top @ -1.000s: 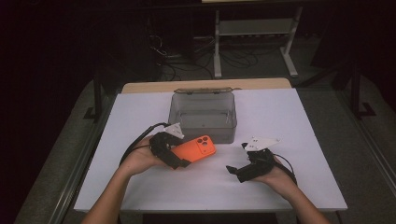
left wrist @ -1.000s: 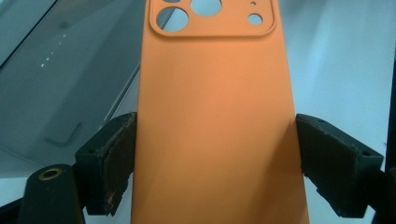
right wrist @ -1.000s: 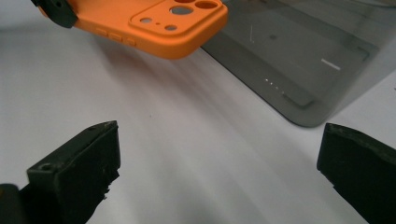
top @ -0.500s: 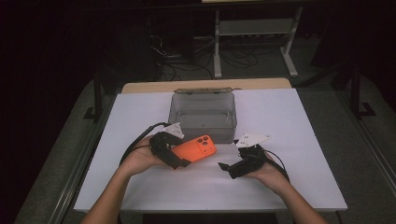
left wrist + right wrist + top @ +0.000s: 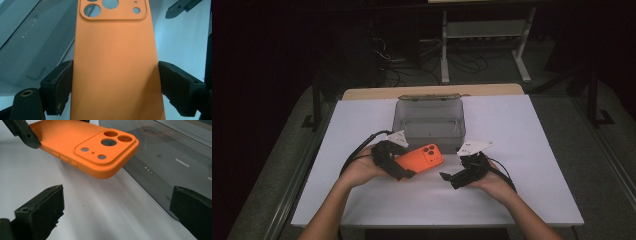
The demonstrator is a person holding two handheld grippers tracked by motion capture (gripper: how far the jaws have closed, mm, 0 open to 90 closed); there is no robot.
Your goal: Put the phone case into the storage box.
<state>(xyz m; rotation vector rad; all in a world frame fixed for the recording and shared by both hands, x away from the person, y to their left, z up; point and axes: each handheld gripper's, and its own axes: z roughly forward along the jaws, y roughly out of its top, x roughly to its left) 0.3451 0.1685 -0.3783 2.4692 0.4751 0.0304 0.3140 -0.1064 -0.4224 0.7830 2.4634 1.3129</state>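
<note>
Right gripper (image 5: 452, 176) edged closer to phone case (image 5: 422, 159) | left gripper (image 5: 113, 82) clamped on case, in front of clear box (image 5: 429, 120) | right jaws wide, empty | step: handover | next: grasp free camera end.

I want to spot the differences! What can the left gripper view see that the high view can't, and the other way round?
Left gripper view: its black pads pressing the case's two long edges, close up. High view: both forearms, the whole white table, and the right gripper, jaws apart on nothing. Both: the orange phone case held by the left gripper, and the clear box.
</note>
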